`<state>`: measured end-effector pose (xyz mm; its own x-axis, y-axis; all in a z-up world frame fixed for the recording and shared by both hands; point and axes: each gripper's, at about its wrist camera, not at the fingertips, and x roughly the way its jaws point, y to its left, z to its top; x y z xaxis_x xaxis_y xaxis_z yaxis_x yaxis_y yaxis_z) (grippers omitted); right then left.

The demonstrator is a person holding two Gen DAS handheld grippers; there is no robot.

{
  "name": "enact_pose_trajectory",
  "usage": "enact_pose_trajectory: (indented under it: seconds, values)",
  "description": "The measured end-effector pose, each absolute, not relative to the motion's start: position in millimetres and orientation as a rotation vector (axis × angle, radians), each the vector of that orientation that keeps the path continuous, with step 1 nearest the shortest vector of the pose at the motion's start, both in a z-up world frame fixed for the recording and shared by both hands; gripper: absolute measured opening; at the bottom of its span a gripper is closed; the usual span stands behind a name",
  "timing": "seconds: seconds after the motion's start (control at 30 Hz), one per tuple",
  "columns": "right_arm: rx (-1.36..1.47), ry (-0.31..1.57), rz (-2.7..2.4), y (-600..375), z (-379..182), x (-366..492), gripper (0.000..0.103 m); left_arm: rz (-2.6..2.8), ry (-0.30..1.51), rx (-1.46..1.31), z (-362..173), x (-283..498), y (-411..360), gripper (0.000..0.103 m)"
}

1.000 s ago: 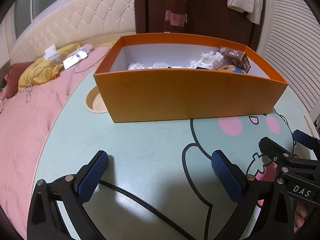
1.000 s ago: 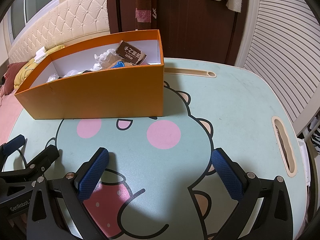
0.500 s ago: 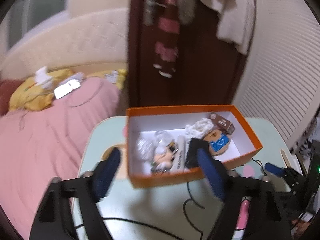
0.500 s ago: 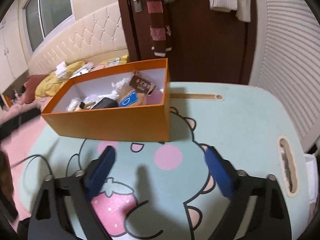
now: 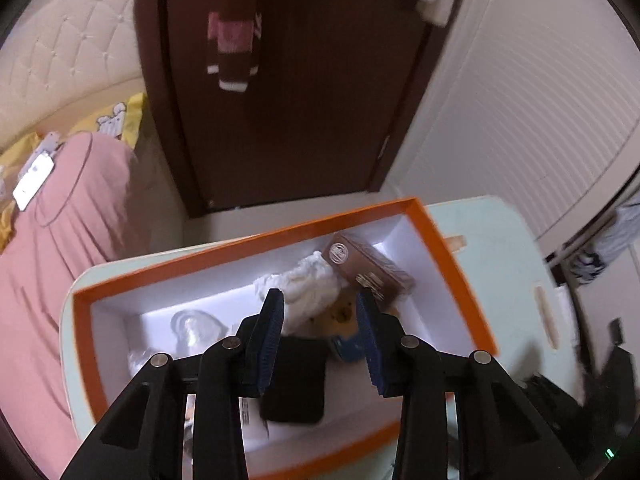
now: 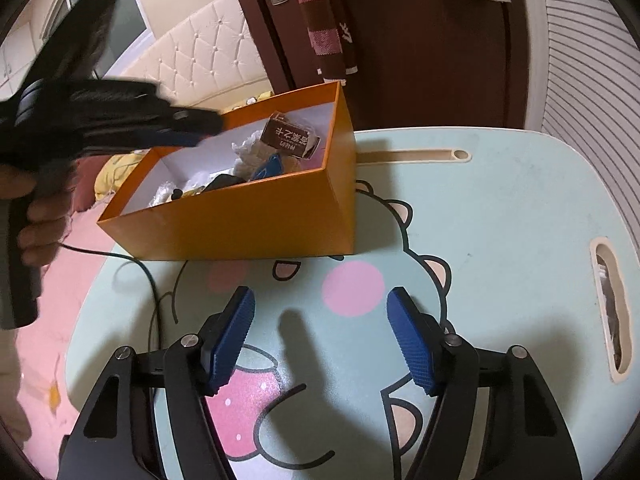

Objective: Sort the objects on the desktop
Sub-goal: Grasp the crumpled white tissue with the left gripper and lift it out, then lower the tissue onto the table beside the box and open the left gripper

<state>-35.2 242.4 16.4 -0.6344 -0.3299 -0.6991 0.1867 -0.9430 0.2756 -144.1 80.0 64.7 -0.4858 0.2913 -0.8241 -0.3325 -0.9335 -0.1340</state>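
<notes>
An orange box (image 5: 448, 248) stands on the pale green cartoon table (image 6: 500, 216); it also shows in the right wrist view (image 6: 256, 216). Inside lie a brown carton (image 5: 368, 276), crumpled white tissue (image 5: 308, 284), a black flat object (image 5: 296, 380), a blue item (image 5: 346, 350) and clear plastic wrap (image 5: 192, 324). My left gripper (image 5: 320, 340) hovers above the box's middle, jaws partly open and empty. In the right wrist view it appears blurred above the box's far left (image 6: 120, 120). My right gripper (image 6: 320, 340) is open and empty above the table in front of the box.
A black cable (image 6: 148, 280) trails across the table's left side. A pink bed (image 5: 48, 260) with a phone (image 5: 34, 182) lies to the left. A dark door (image 5: 300, 100) with a hanging scarf stands behind. The table has a slot handle (image 6: 610, 304) at right.
My left gripper has risen from the table, moved over the box and narrowed its jaws. My right gripper has lifted and its jaws have come somewhat closer together.
</notes>
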Motion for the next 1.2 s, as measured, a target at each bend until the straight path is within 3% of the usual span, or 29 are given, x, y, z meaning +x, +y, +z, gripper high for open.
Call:
enact_pose_trajectory:
  seconds: [0.27,0.33,0.4,0.87,1.2]
  values:
    - [1.166,-0.292,-2.569,245.0,20.2,-37.2,0.070,2.416,0.091,-1.429,38.0,-165.7,87.0,0.036]
    - [1.167,-0.300,-2.564,245.5,20.5,-37.9,0.070,2.401,0.097,-1.425,33.7,-164.8,88.7,0.020]
    - [1.168,-0.305,-2.560,245.9,20.7,-38.4,0.070,2.404,0.100,-1.411,32.5,-163.7,90.0,0.018]
    - [1.167,-0.292,-2.567,242.1,19.7,-36.9,0.070,2.518,-0.143,-1.104,117.5,-77.2,17.8,0.018]
    - [1.156,-0.244,-2.592,238.2,22.2,-31.9,0.070,2.552,-0.156,-1.162,42.9,-12.0,5.0,0.018]
